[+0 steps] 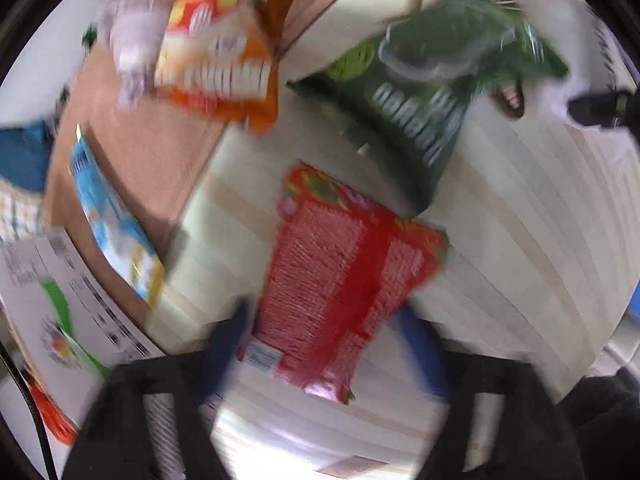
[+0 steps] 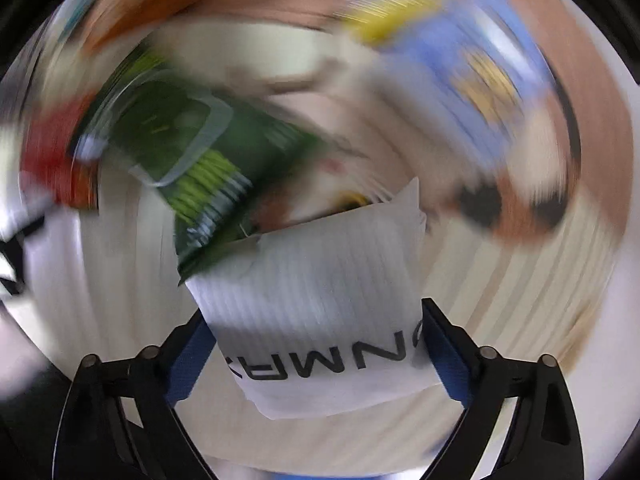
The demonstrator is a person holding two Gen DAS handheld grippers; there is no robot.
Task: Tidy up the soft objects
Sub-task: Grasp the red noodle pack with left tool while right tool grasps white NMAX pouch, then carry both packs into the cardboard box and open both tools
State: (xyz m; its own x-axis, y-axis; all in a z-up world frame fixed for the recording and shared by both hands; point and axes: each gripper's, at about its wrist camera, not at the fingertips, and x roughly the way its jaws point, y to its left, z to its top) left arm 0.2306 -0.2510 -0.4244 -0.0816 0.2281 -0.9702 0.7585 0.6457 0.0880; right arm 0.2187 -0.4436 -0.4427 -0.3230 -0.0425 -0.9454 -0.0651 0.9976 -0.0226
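A red snack packet (image 1: 340, 272) lies on the pale wooden table (image 1: 520, 220) in the blurred left wrist view. My left gripper (image 1: 322, 314) points down over it, its blue pads against the packet's two side edges. In the right wrist view a white ribbed pouch with black lettering (image 2: 320, 300) sits sharp between the blue pads of my right gripper (image 2: 314, 312), which touch both of its sides. Everything behind it is smeared. A green packet (image 2: 192, 148) lies just beyond the pouch, also seen as the green packet (image 1: 420, 112).
A brown cardboard box (image 1: 160, 140) on the left holds an orange packet (image 1: 220, 60), a lilac plush toy (image 1: 132, 40) and a blue packet (image 1: 112, 220). A printed white sheet (image 1: 60, 300) lies at the lower left. Another blue packet (image 2: 472, 72) shows at the upper right.
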